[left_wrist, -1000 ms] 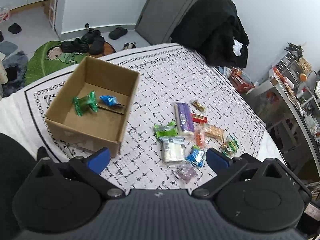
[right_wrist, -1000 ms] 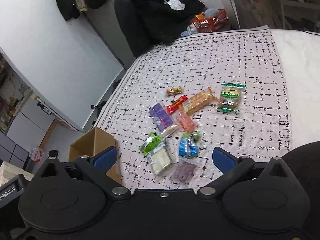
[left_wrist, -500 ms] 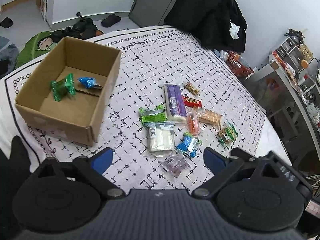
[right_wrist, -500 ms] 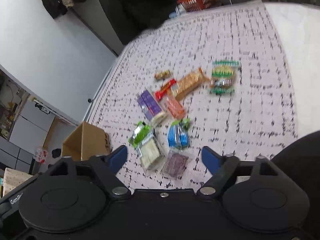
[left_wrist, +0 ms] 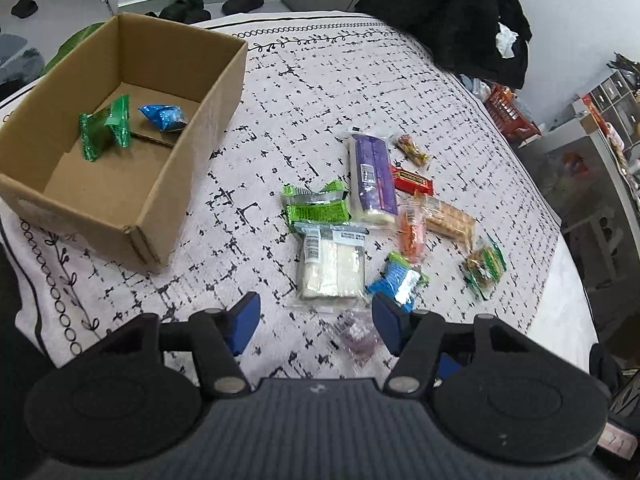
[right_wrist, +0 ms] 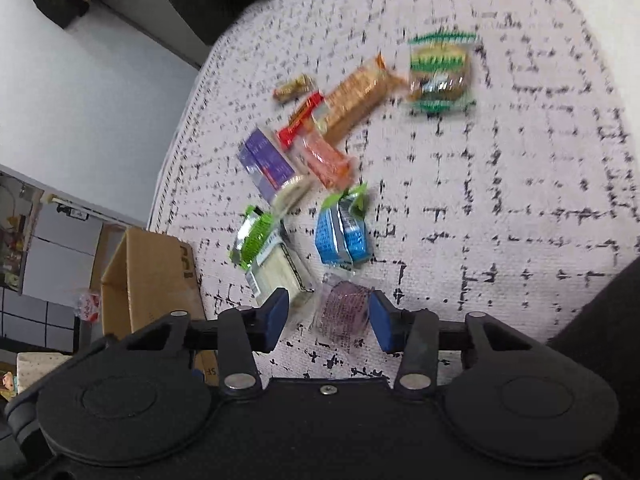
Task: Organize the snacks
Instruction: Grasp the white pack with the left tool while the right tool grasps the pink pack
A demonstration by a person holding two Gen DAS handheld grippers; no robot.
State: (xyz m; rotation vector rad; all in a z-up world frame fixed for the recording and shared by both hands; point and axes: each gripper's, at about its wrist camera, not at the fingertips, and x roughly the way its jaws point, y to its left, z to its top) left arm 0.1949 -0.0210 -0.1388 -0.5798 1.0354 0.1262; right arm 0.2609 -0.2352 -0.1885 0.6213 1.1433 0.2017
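A cardboard box on the patterned cloth holds a green packet and a blue packet. Several snacks lie loose to its right, among them a white packet, a purple bar and a blue packet. My left gripper hovers low at the near end of the white packet, its jaws closing with no pad pressing on anything. In the right wrist view a clear purple packet lies between the fingers of my right gripper. Those jaws are closing too, with a gap left at the left pad.
A black jacket hangs on a chair at the table's far edge, with a red basket and shelves off to the right. Shoes lie on the floor. A green-striped packet sits apart near the table's rounded edge.
Both grippers have come down toward the snack pile and their jaws have narrowed a lot. The purple packet now lies between the right fingers. The right view is blurred.
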